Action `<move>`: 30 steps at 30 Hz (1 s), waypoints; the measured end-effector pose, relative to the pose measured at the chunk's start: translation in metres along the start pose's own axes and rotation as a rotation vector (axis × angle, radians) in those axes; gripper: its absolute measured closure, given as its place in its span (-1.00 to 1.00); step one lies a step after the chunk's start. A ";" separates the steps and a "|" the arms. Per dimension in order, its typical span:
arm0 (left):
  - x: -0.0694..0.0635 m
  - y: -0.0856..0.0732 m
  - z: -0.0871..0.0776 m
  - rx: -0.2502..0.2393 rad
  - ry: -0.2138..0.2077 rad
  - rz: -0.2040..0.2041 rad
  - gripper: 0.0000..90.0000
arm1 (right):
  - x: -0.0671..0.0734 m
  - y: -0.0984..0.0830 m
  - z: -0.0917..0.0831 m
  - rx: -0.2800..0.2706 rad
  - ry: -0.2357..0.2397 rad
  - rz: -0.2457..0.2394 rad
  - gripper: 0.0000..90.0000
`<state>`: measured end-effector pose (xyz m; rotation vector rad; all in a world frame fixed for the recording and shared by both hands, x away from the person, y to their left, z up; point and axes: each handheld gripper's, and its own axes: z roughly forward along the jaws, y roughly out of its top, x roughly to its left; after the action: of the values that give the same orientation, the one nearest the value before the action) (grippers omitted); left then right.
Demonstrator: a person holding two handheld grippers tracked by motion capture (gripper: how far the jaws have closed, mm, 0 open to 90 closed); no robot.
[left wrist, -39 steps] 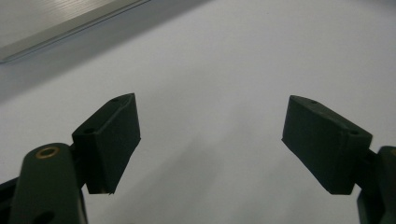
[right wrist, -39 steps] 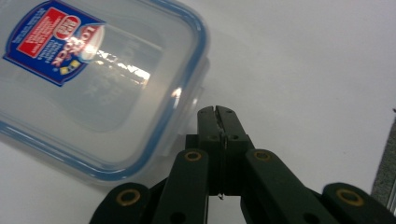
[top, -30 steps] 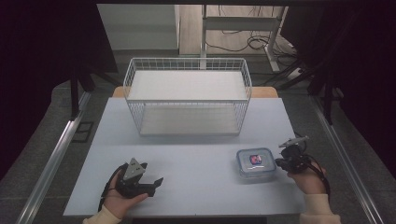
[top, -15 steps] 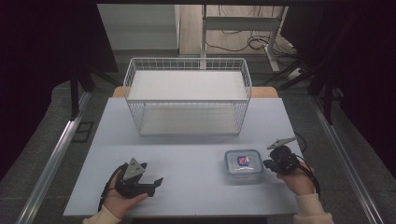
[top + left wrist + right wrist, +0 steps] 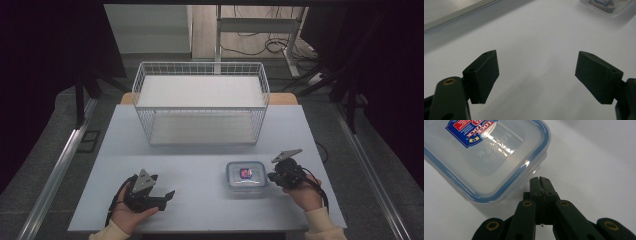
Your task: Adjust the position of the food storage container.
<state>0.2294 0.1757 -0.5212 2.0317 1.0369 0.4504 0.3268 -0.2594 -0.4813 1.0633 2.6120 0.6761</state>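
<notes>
1. Lying flat on the table [image 5: 200,170], the box [image 5: 245,176] sits at its right front, well clear of the wire basket [image 5: 200,107] behind it.
2. Its clear lid has a blue rim and a red and blue label, seen close in the right gripper view [image 5: 486,152].
3. The right gripper [image 5: 274,176] stands just beside the box's right edge, held in the person's right hand [image 5: 302,187].
4. In the right gripper view its jaws are pressed together with nothing between them, and the tips [image 5: 541,182] sit against the box's near corner, below the lid's rim; whether they touch the wall cannot be told for sure.
5. The left gripper [image 5: 167,196] rests at the left front of the table in the left hand [image 5: 131,212], well apart from the box.
6. Its fingers [image 5: 482,75] stand wide, with only bare table between them.
7. In the left gripper view the box [image 5: 607,5] shows far off at the top right edge.
</notes>
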 end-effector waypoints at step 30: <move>0.000 0.000 0.001 0.004 -0.007 -0.001 -0.59 | 0.064 0.046 0.036 -0.052 0.053 -0.156 0.99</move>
<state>0.2297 0.1751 -0.5215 2.0347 1.0351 0.4408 0.3229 -0.1739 -0.4926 0.8274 2.6714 0.7408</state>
